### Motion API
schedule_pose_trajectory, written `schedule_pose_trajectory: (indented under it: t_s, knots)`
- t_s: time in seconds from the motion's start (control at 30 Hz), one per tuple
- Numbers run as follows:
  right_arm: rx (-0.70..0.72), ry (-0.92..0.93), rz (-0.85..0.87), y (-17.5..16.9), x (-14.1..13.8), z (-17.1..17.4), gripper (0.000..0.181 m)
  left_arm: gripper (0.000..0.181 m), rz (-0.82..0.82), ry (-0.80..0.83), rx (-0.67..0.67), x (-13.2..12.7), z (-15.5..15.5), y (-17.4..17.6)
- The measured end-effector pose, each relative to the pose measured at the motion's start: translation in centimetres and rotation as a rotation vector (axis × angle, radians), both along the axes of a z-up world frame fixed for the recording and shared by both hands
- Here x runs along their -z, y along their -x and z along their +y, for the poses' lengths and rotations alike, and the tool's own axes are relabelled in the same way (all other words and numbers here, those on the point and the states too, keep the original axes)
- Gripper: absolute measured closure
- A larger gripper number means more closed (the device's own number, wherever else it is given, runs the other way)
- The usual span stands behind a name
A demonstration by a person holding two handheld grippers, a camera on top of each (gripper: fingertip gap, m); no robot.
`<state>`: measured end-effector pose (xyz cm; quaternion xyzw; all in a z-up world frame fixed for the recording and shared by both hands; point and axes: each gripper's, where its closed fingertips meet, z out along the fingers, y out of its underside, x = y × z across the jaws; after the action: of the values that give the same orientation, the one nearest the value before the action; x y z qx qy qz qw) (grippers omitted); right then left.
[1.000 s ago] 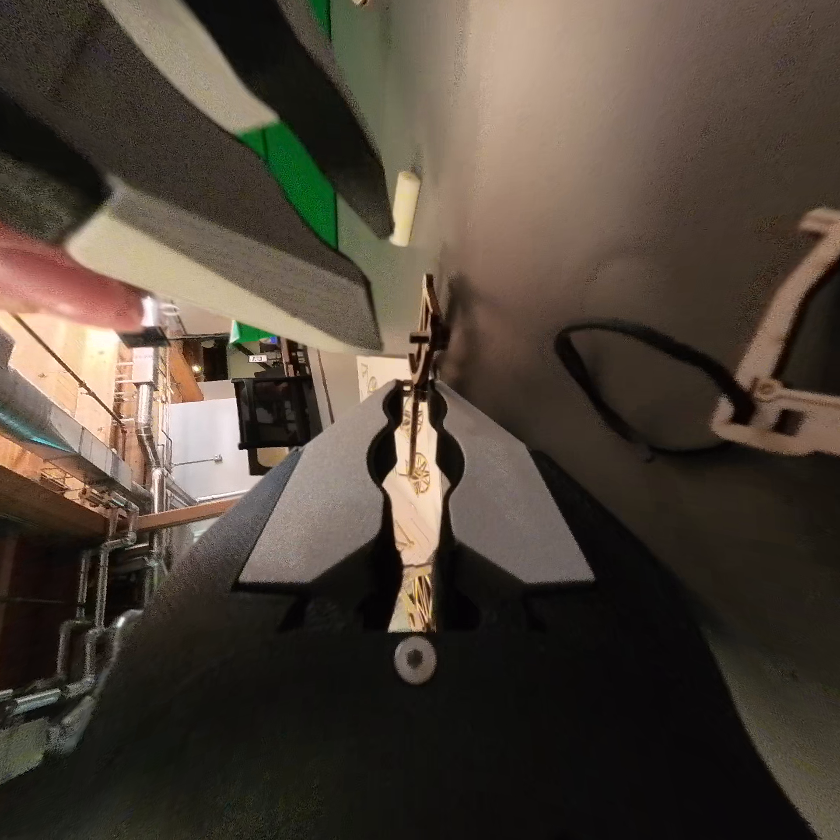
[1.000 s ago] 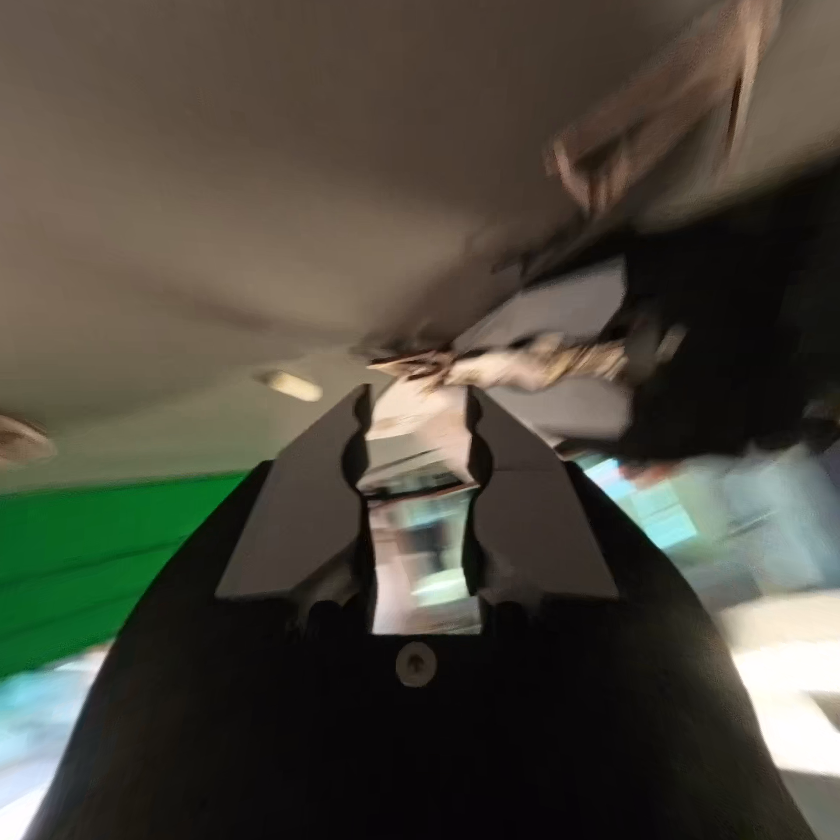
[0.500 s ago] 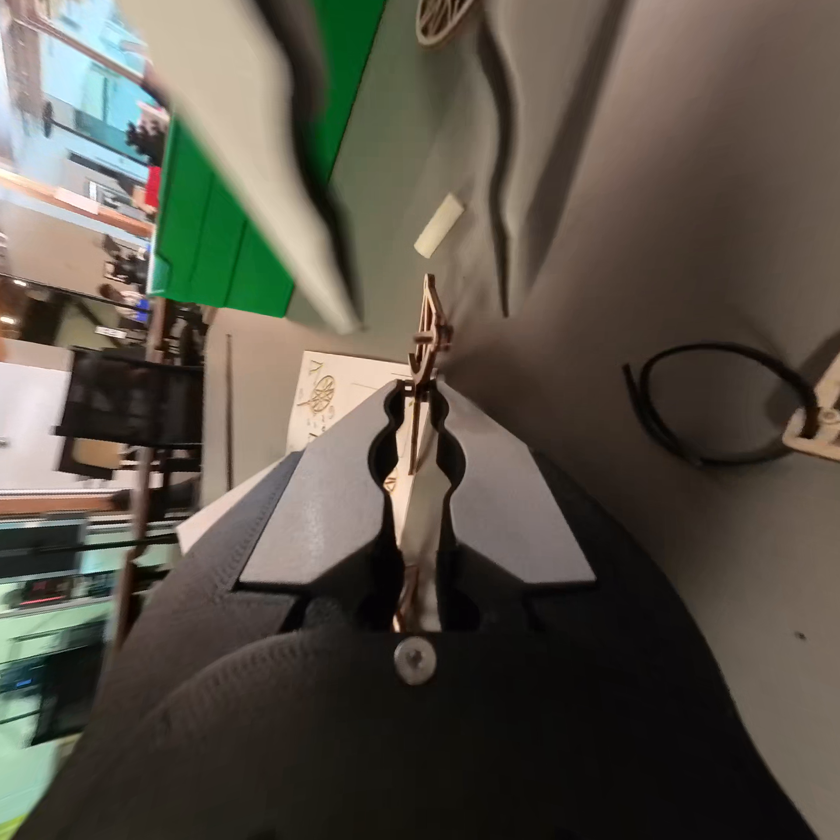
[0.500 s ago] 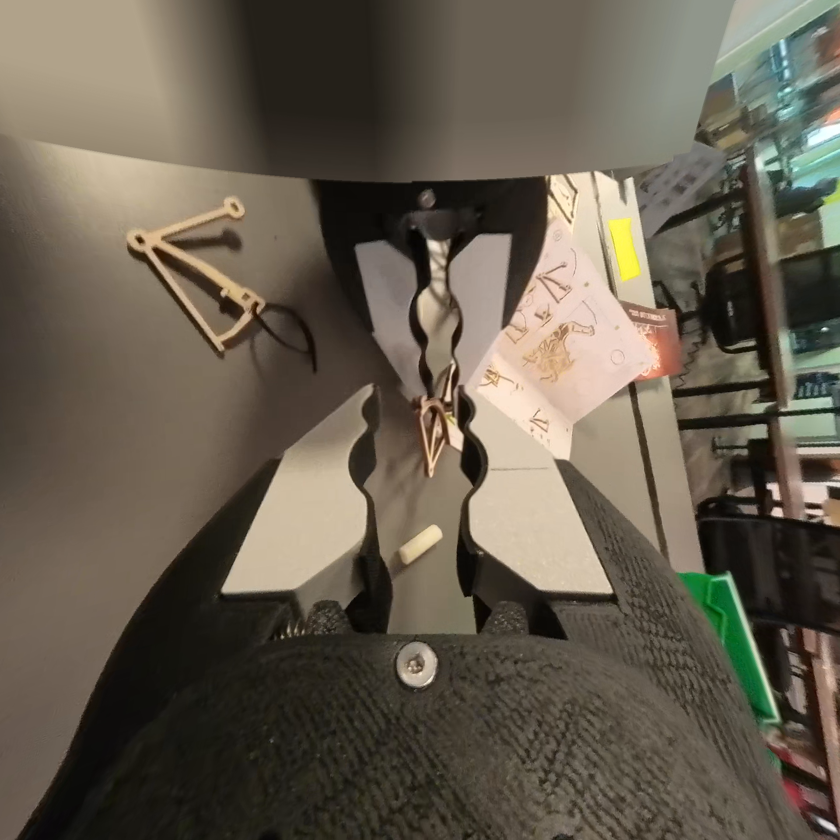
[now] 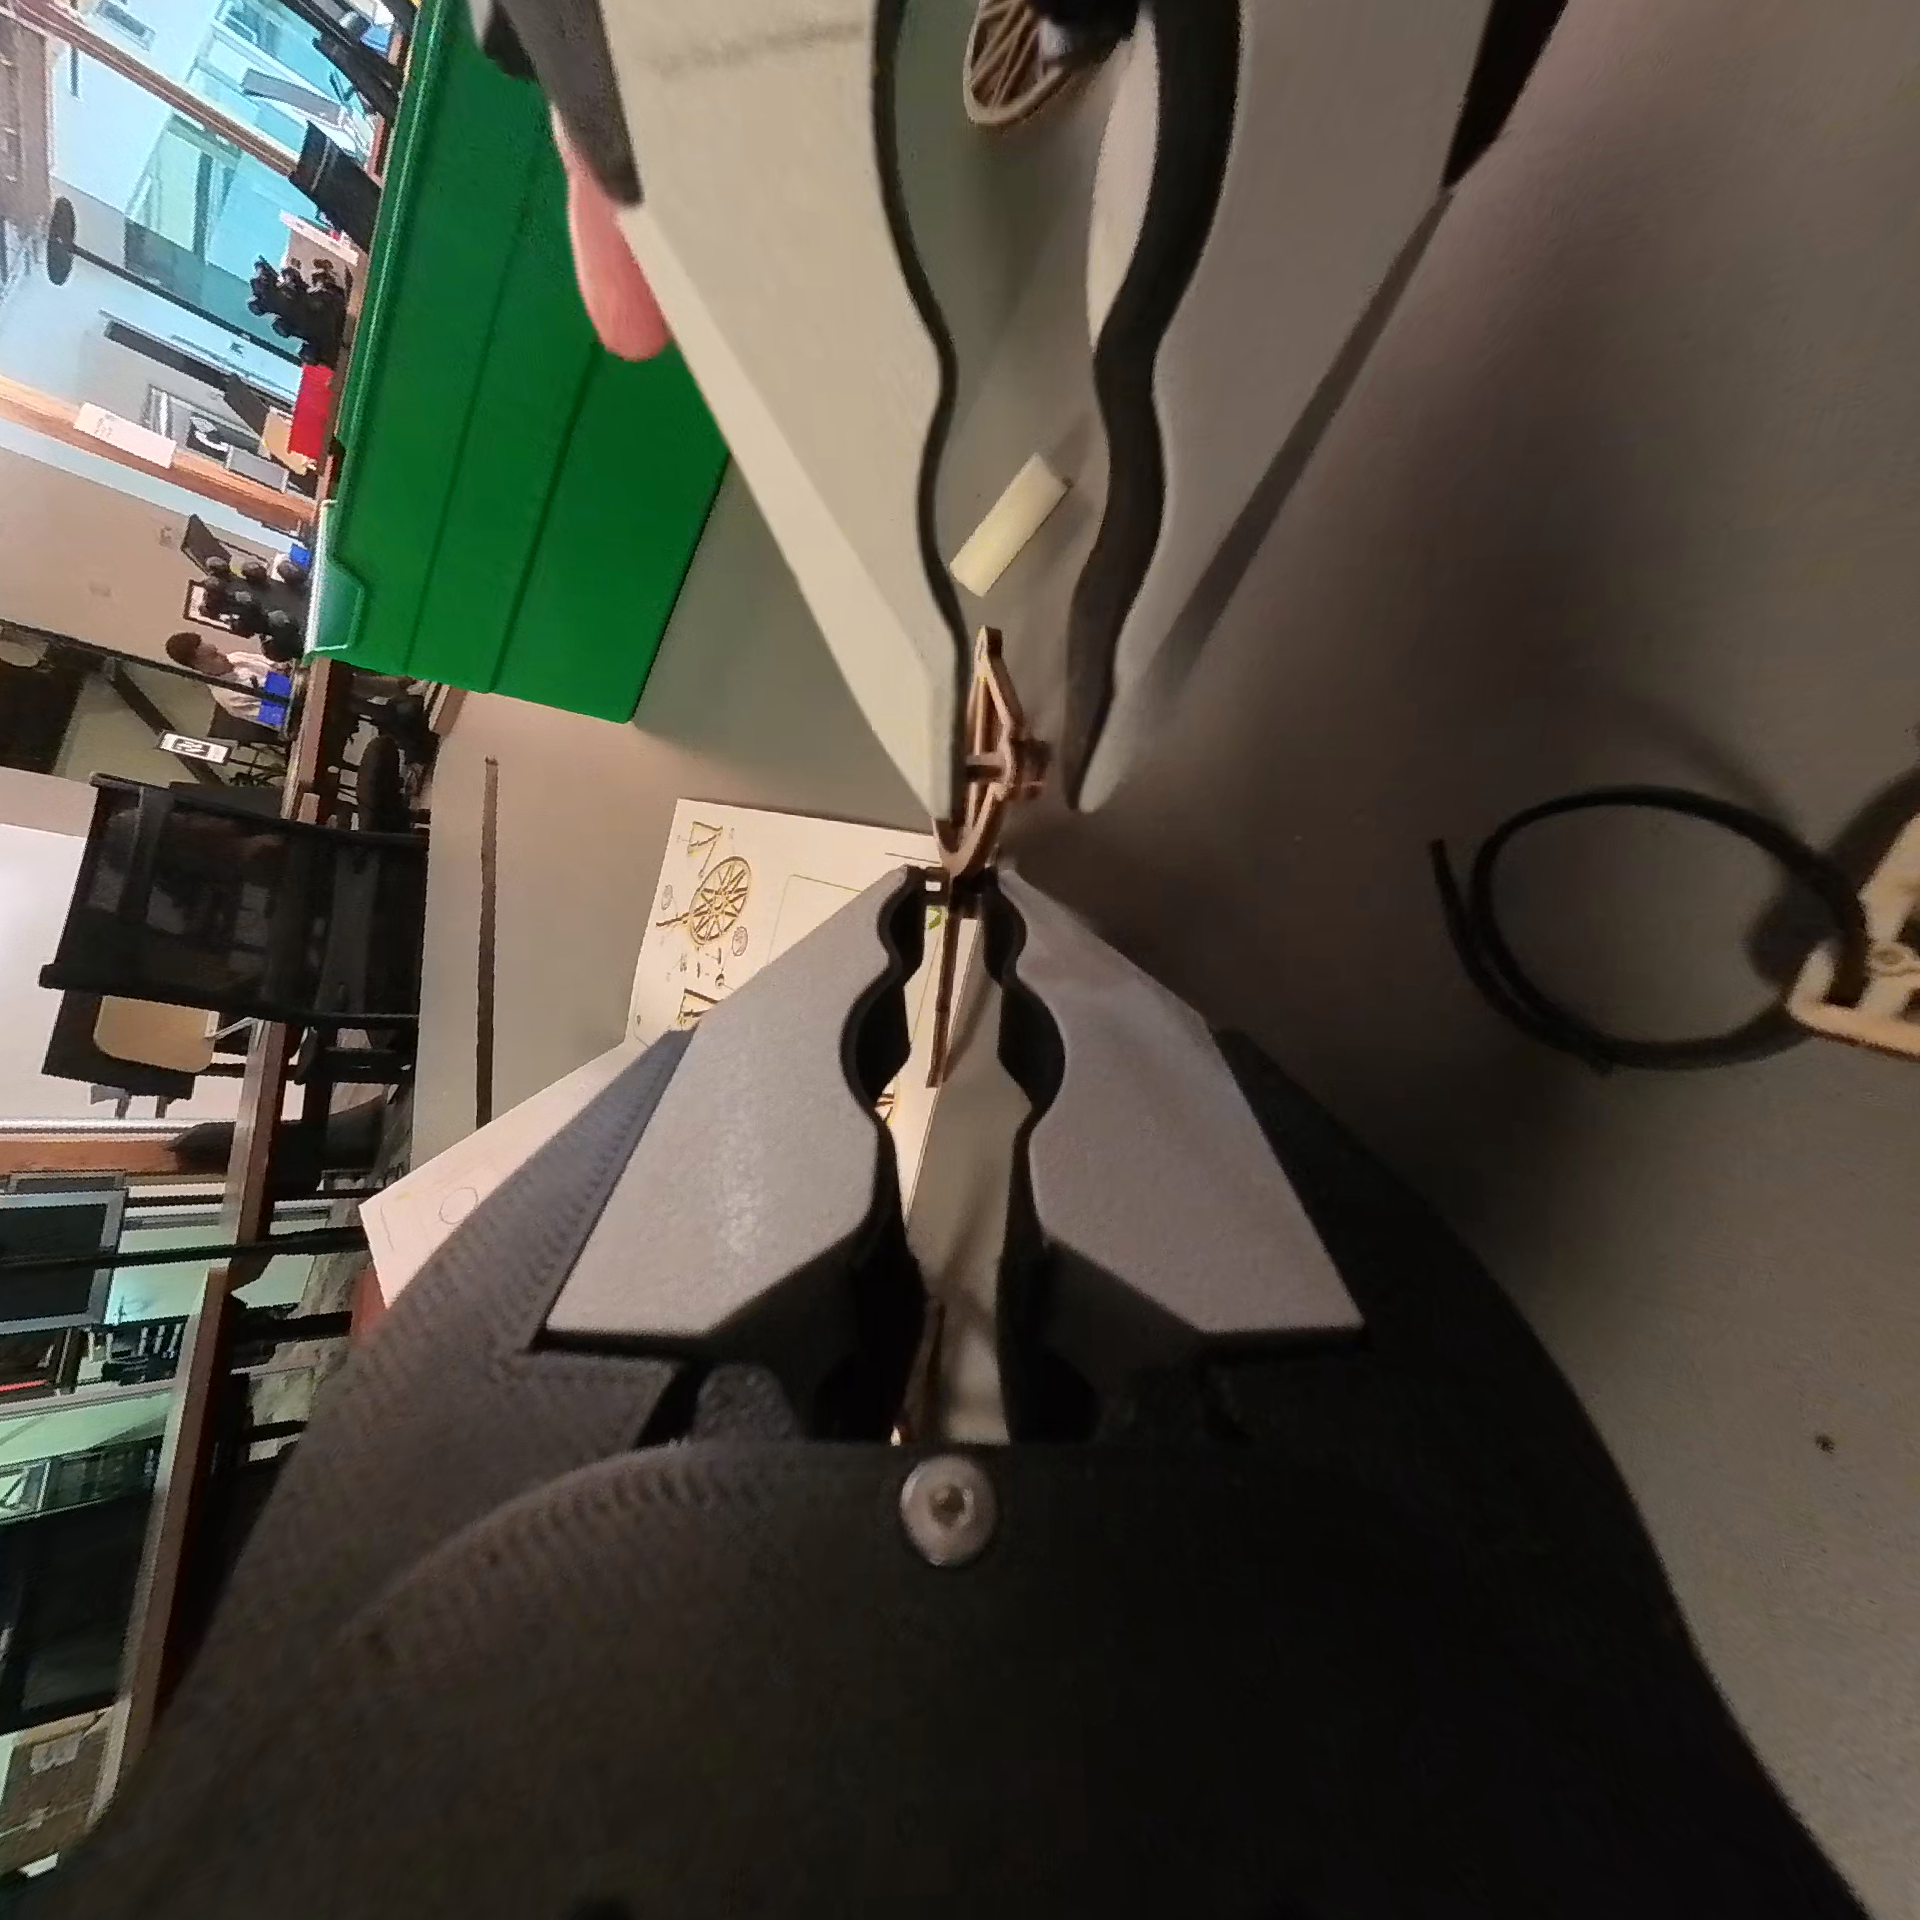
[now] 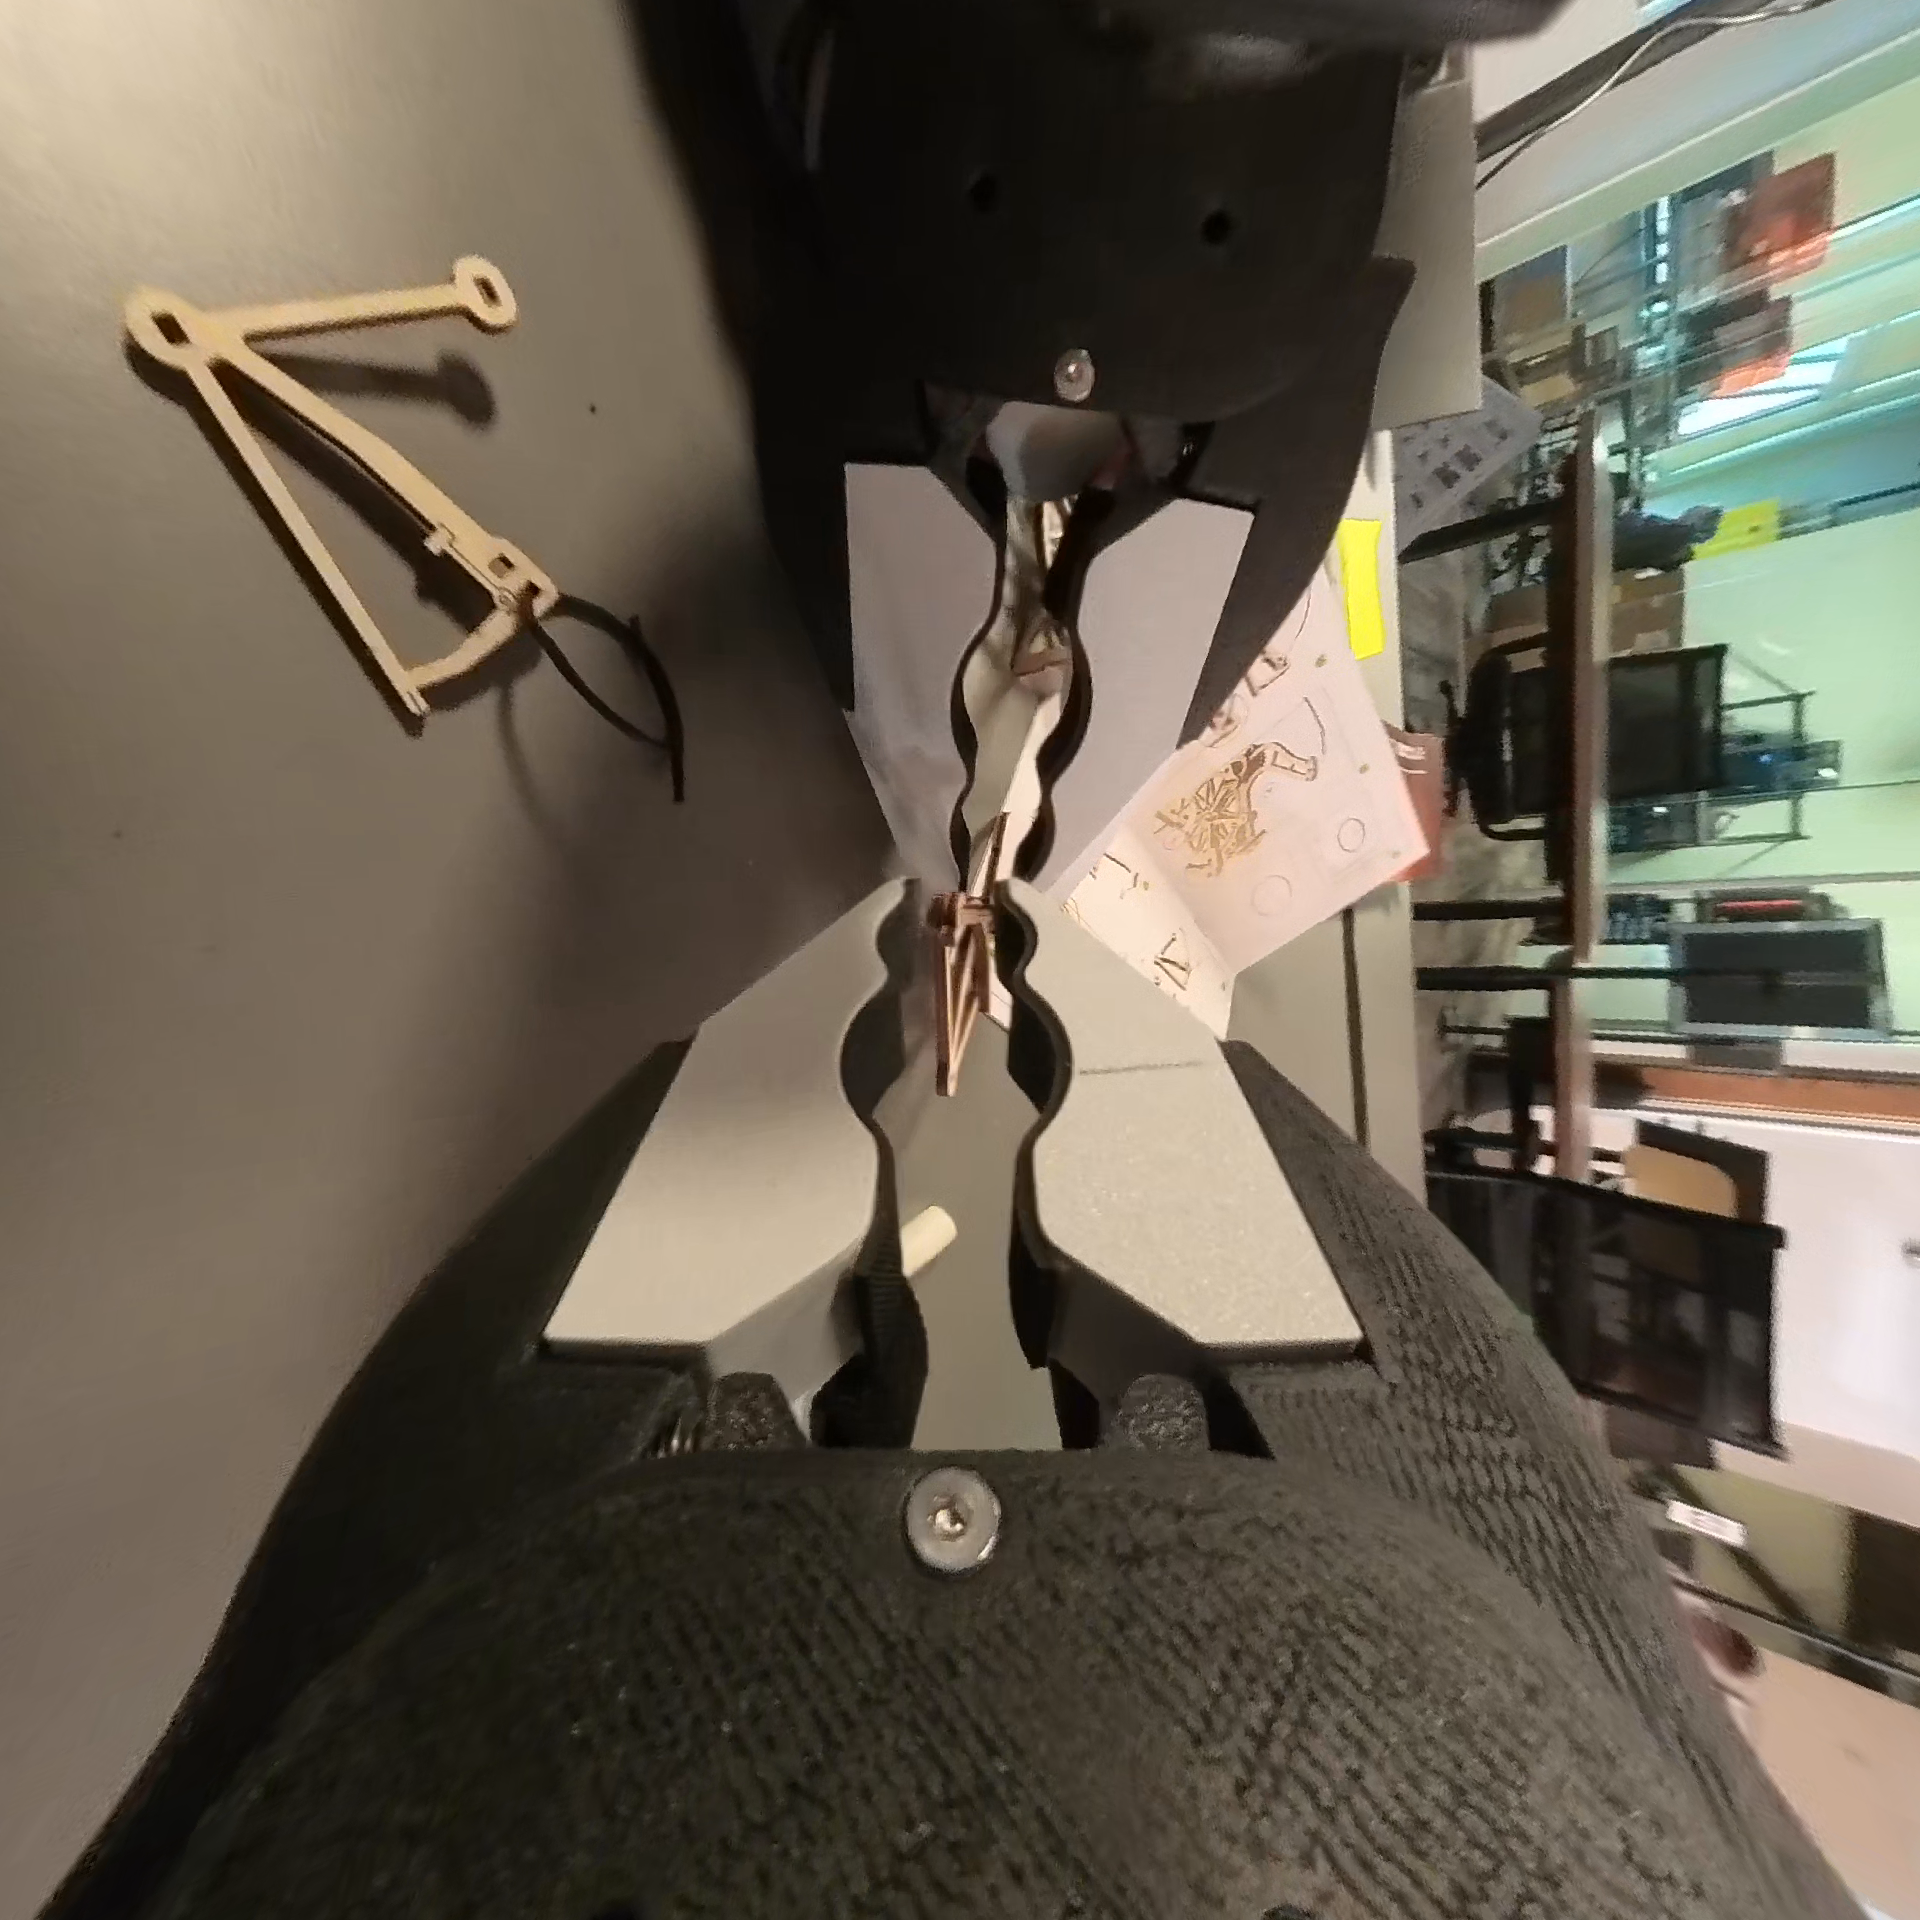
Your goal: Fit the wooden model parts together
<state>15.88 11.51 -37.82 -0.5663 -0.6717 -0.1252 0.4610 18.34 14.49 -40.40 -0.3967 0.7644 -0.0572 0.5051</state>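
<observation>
A small brown wooden model part (image 5: 992, 717), a thin openwork piece with a cross tab, is held in the air between both grippers. My left gripper (image 5: 961, 888) is shut on its near end. My right gripper (image 6: 961, 904) faces it tip to tip and is closed around the other end of the same part (image 6: 961, 987), its tips at the cross tab. In the left wrist view the right gripper (image 5: 1008, 810) comes down from the top. In the right wrist view the left gripper (image 6: 997, 852) comes down from the top.
A pale wooden triangular frame (image 6: 312, 468) lies on the grey table (image 5: 1455, 520) beside a black rubber band (image 5: 1642, 935). A white peg (image 5: 1008, 535), a wooden wheel (image 5: 1023, 62), an instruction sheet (image 6: 1247, 852) and a green bin (image 5: 499, 416) are nearby. Across from one pair of fingers to the other is roughly 4 centimetres.
My right gripper swung in to face the left one, moved up to the wooden part and narrowed its jaws around it. My left gripper kept its hold.
</observation>
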Motion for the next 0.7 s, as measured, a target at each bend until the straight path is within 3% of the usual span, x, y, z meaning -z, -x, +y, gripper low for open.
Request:
schedule_pose_trajectory:
  t_s: [0.5, 0.6, 0.7]
  knots:
    - [0.005, -0.028, 0.018, -0.4, -0.3, 0.2, 0.172, 0.172, -0.018, 0.035, -0.004, -0.1, -0.2, 0.0]
    - [0.000, -0.020, 0.042, -0.7, -0.7, 0.1, 0.172, 0.146, -0.070, 0.019, 0.040, -1.0, -1.0, -0.2]
    - [-0.009, -0.005, 0.060, -0.9, -0.9, -0.2, 0.172, 0.149, -0.119, -0.011, 0.138, -1.9, -2.6, -0.4]
